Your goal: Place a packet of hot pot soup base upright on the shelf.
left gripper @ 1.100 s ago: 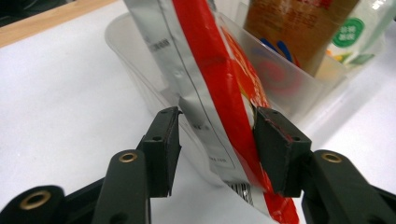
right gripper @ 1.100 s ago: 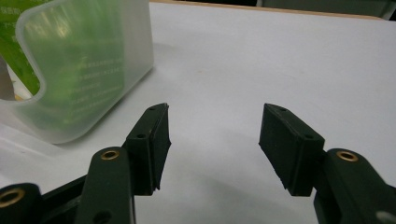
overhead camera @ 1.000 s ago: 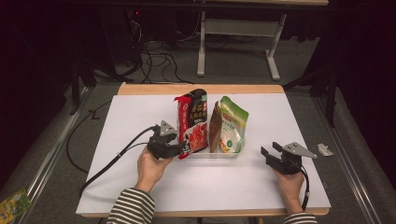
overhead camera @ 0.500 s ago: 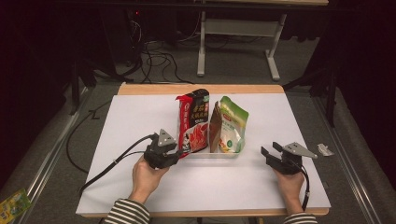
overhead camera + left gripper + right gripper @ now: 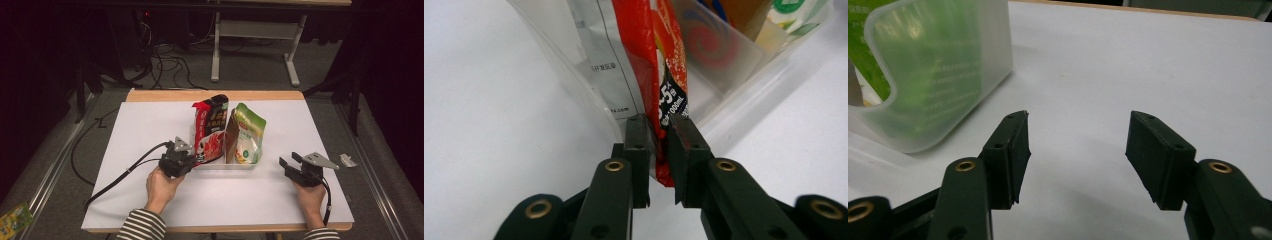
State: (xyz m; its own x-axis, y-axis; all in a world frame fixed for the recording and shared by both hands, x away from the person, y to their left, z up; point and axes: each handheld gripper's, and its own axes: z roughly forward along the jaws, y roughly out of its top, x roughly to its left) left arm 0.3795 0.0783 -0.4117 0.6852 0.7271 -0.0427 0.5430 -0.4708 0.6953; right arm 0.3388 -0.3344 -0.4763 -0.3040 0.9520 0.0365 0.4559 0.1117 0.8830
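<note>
One left claw (image 5: 658, 131) just closing, pinching glossy red pouch (image 5: 651, 60); right claw (image 5: 1077, 131) spread.

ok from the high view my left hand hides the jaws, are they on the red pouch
observer: Yes. The left gripper's jaws have just been closing, and they pinch the red pouch's lower edge.
operator: and the right one, anything in it
observer: No. The right gripper is open over the table, with the bin's corner ahead to its left.
</note>
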